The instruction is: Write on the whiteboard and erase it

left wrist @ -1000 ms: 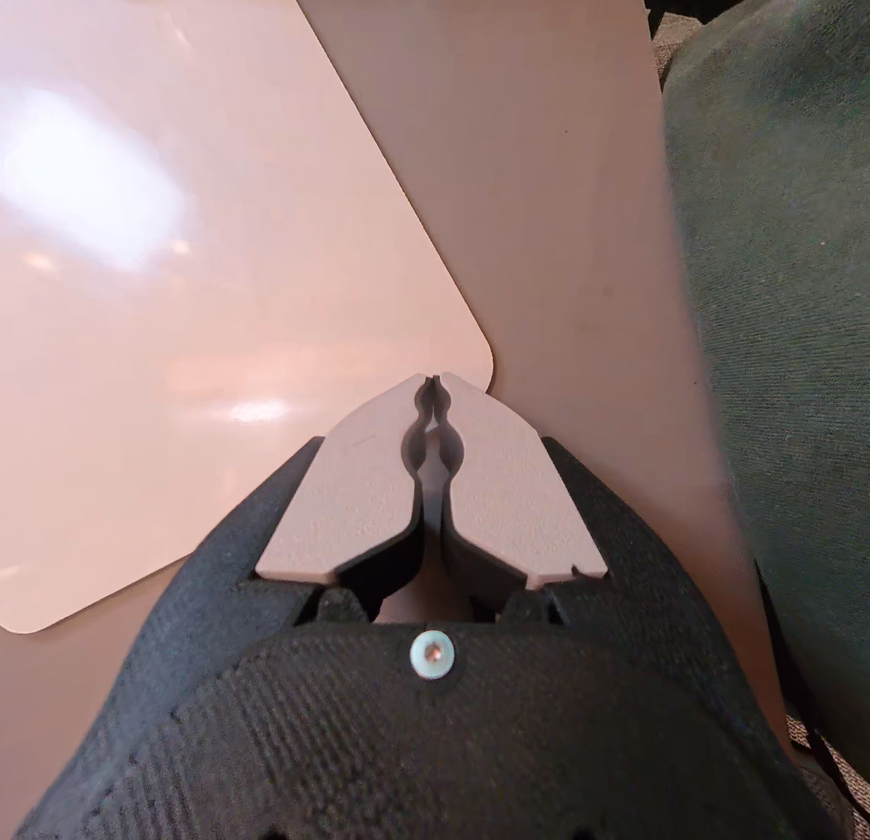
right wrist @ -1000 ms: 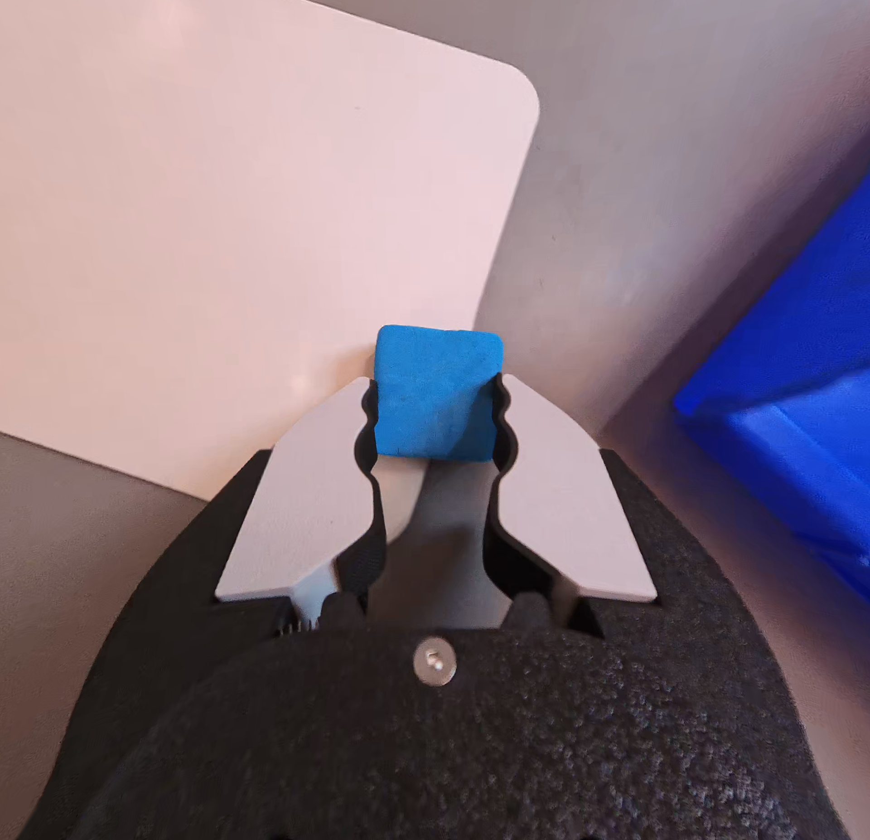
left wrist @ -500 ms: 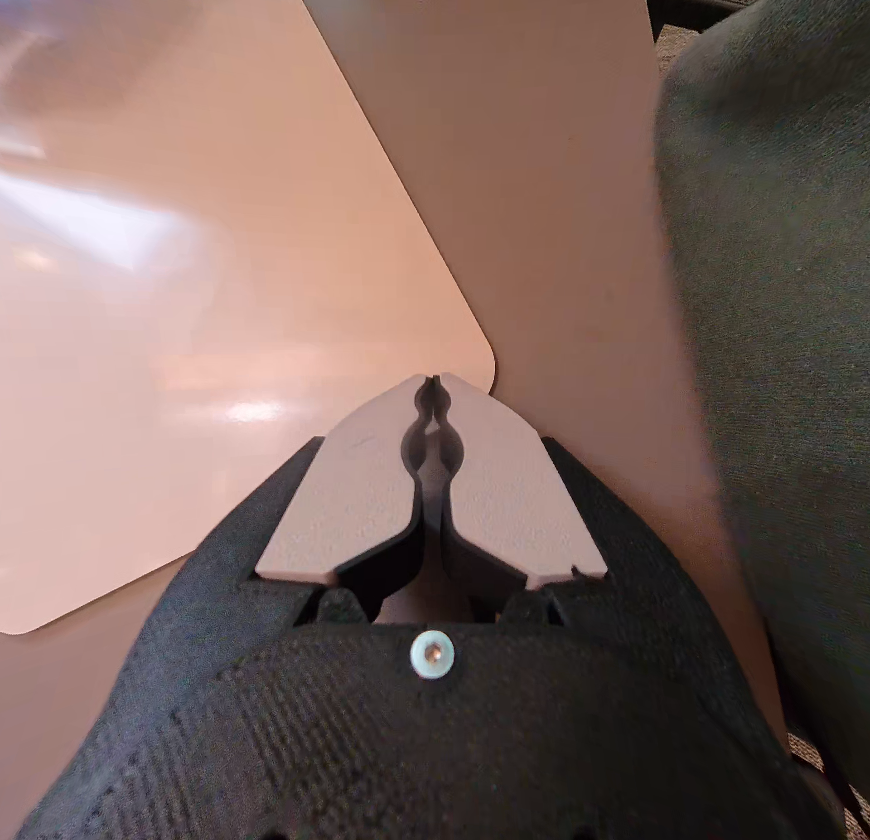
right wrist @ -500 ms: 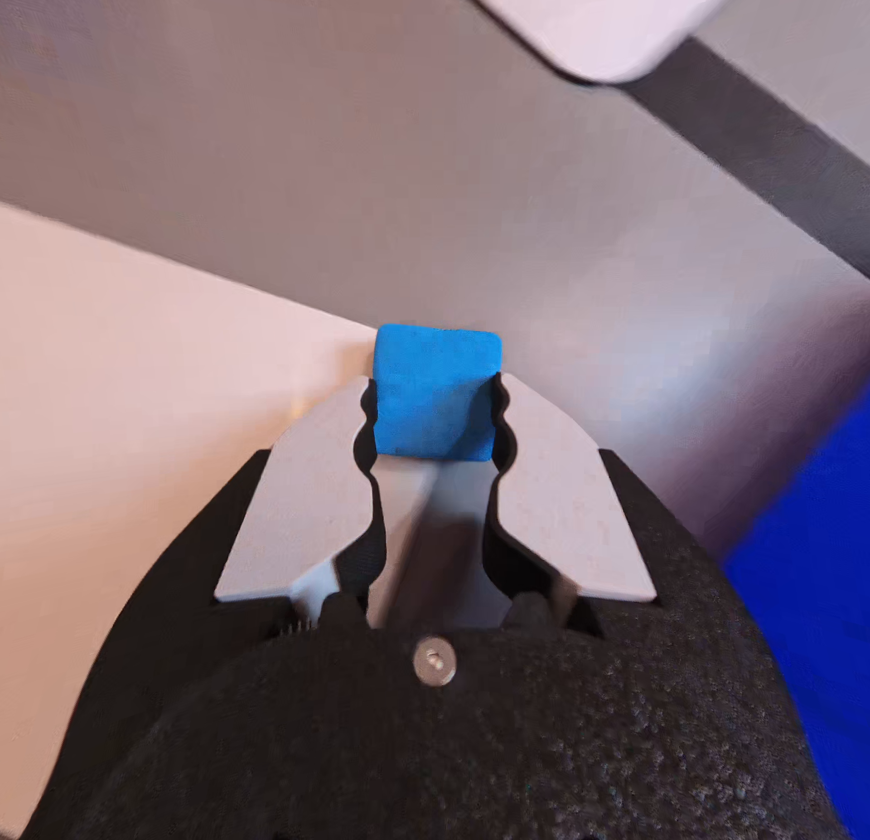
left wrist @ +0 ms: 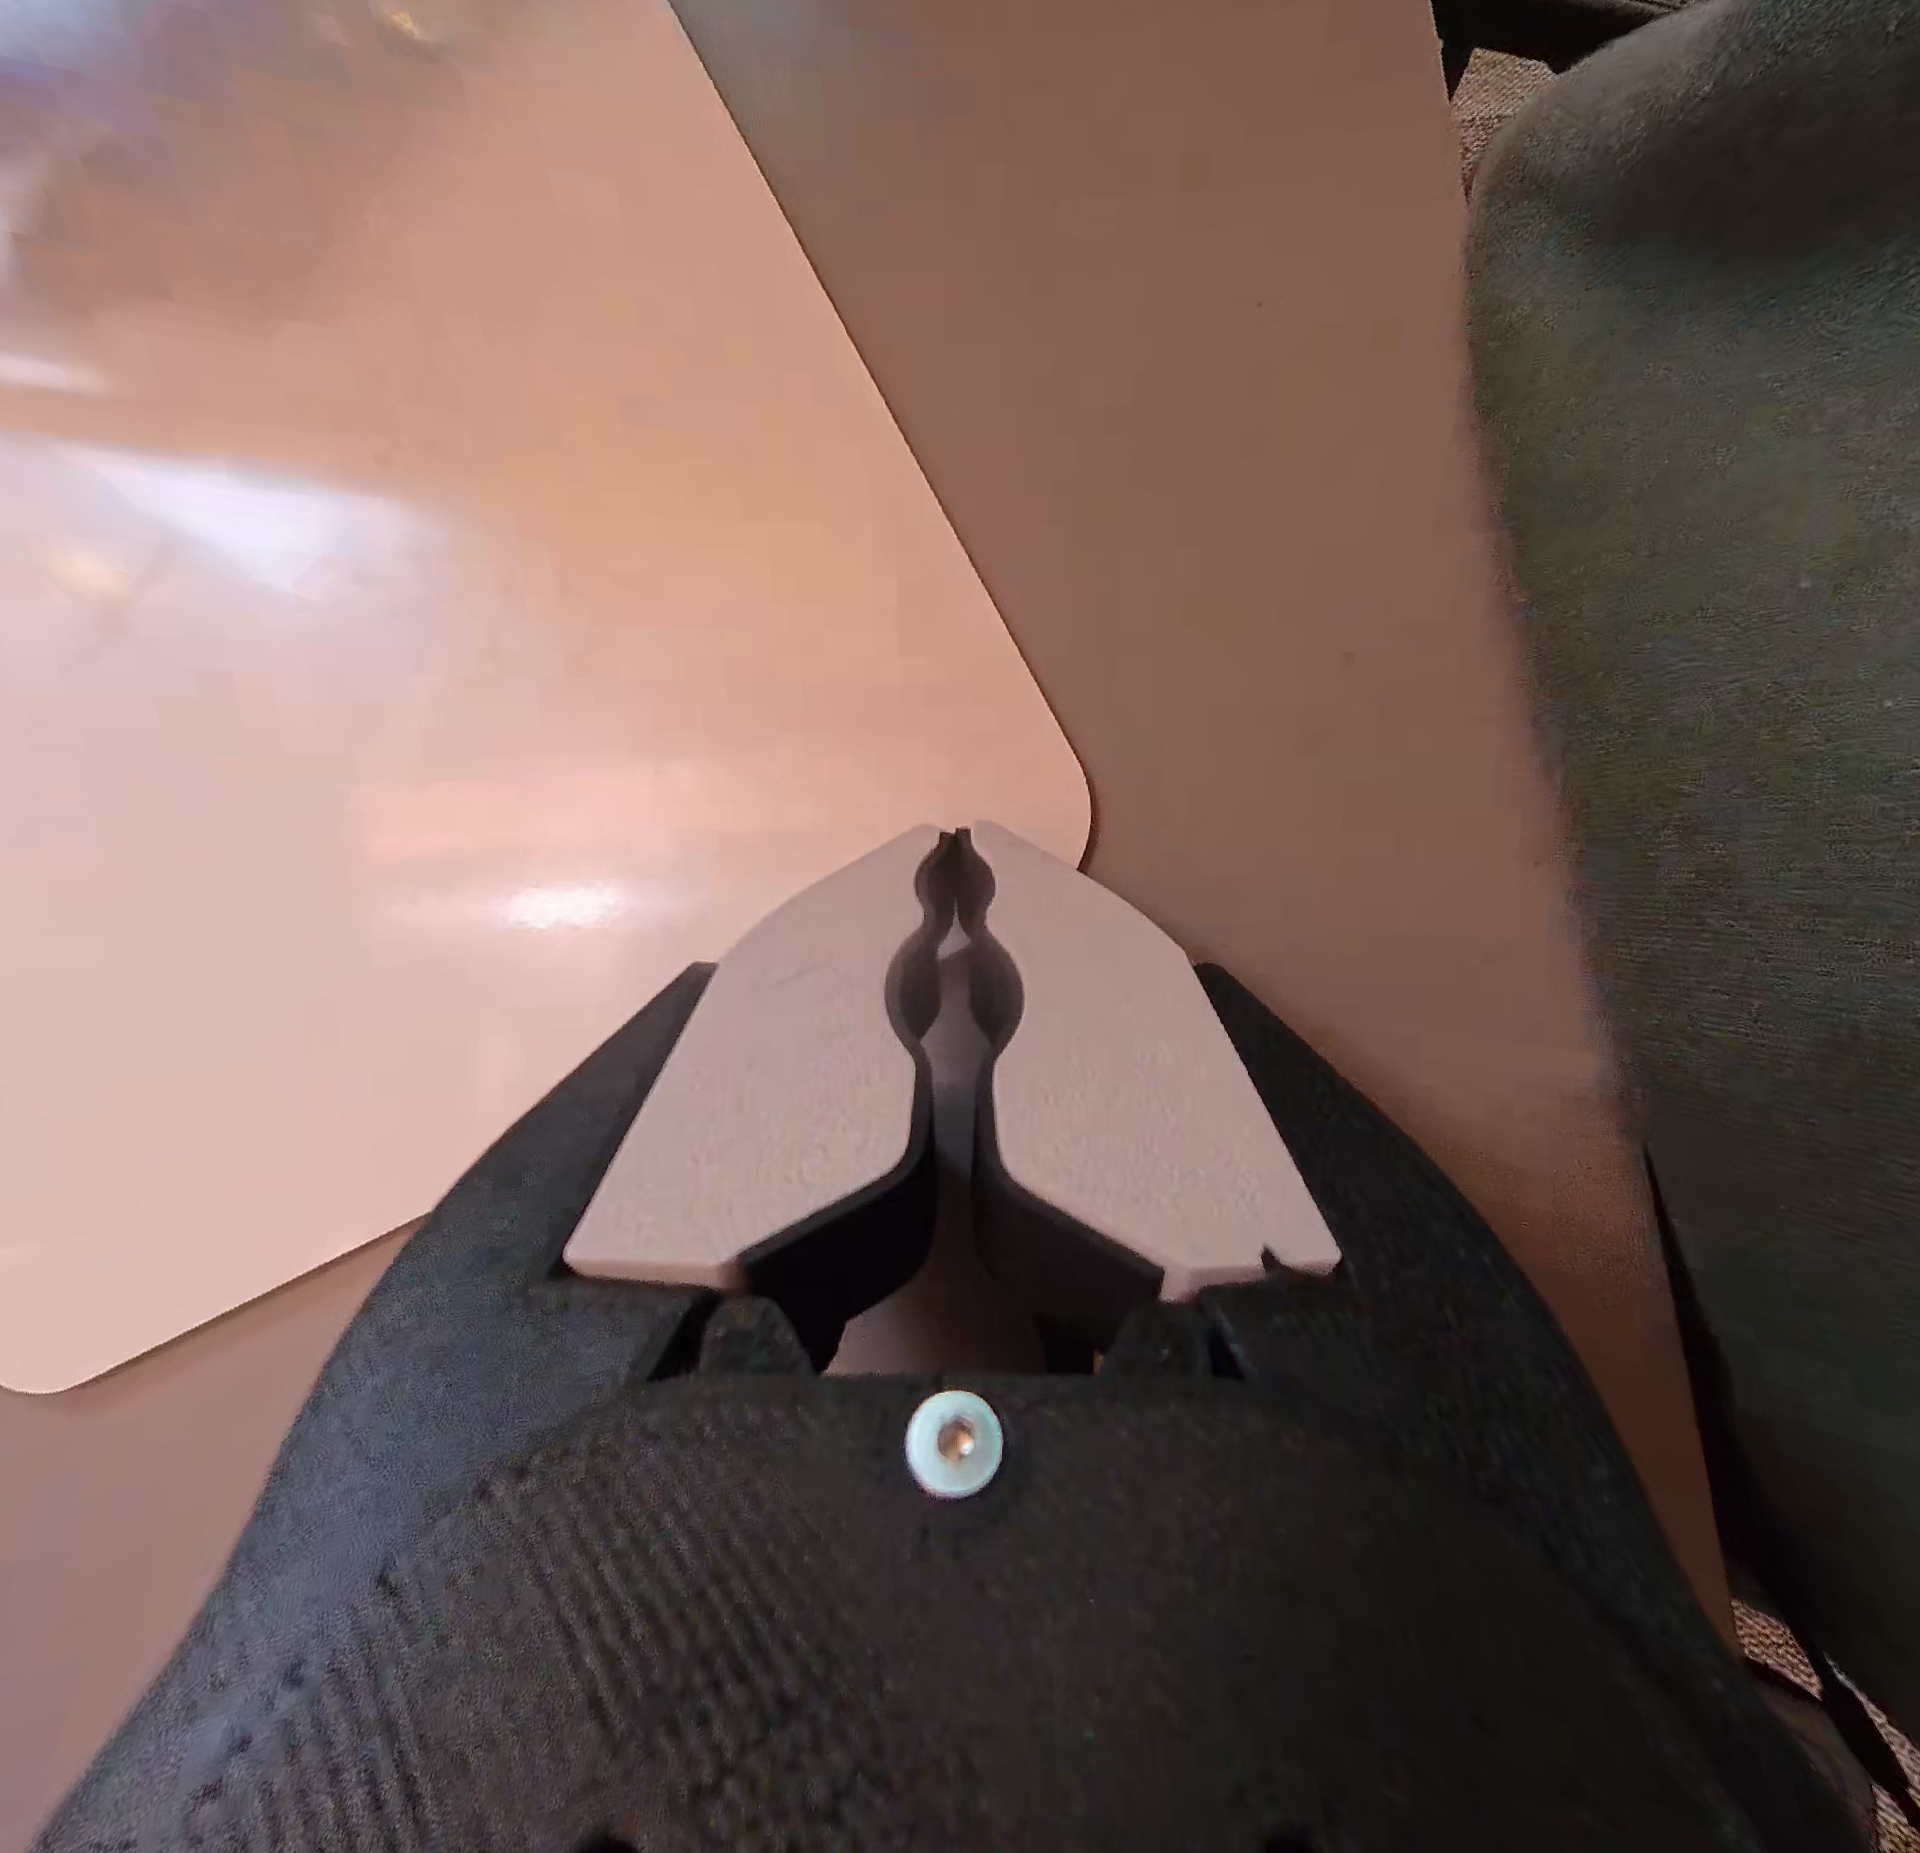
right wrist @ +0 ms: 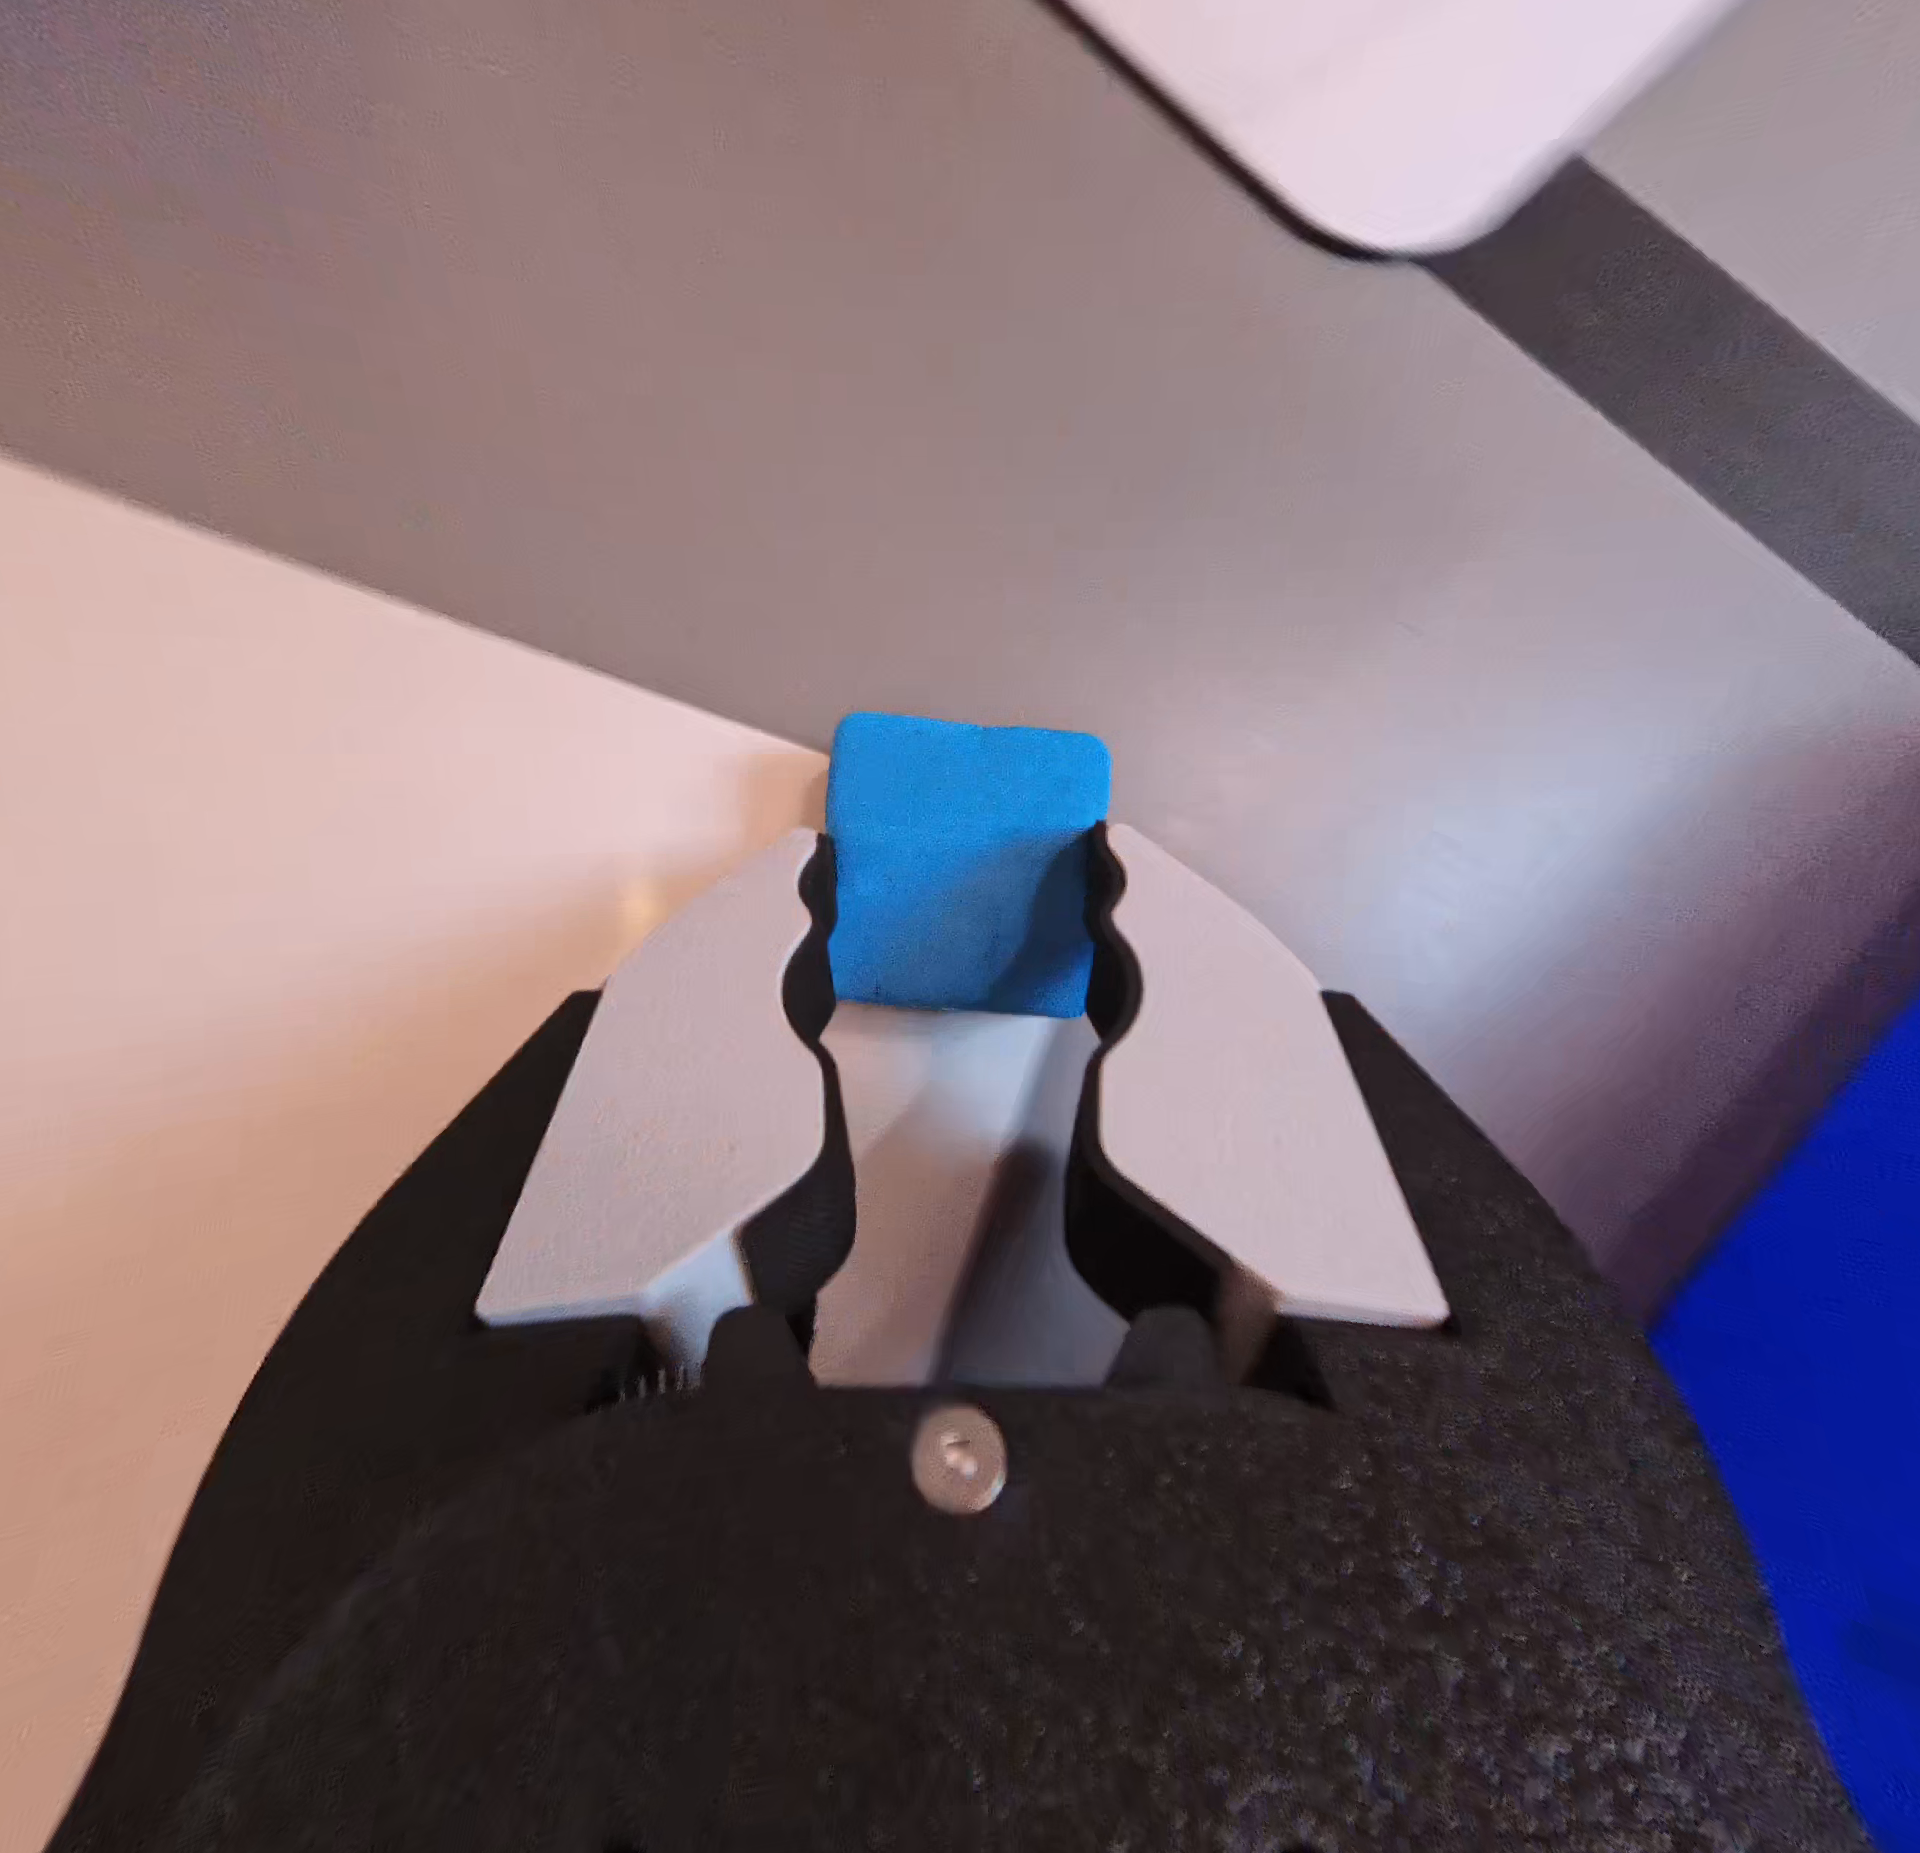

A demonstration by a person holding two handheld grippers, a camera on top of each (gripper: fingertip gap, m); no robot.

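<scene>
The whiteboard [left wrist: 436, 660] is a blank glossy sheet with rounded corners, flat on a grey-brown table [left wrist: 1195, 349]. My left gripper [left wrist: 956, 842] is shut and empty, its tips over the board's near right corner. My right gripper [right wrist: 961, 847] is shut on a blue foam eraser [right wrist: 961, 868]. The eraser sits at the board's far edge, over the whiteboard [right wrist: 312, 816] on the left of the right wrist view. No writing shows on the board in either view.
A person's dark green clothing [left wrist: 1714, 764] fills the right side of the left wrist view. A blue bin [right wrist: 1808, 1336] lies at the right of the right wrist view. A second white sheet [right wrist: 1434, 68] and a dark strip [right wrist: 1714, 401] lie beyond the table edge.
My right gripper has swung with the eraser from the board's rounded corner to its far edge, and the view has turned. The left gripper has stayed put.
</scene>
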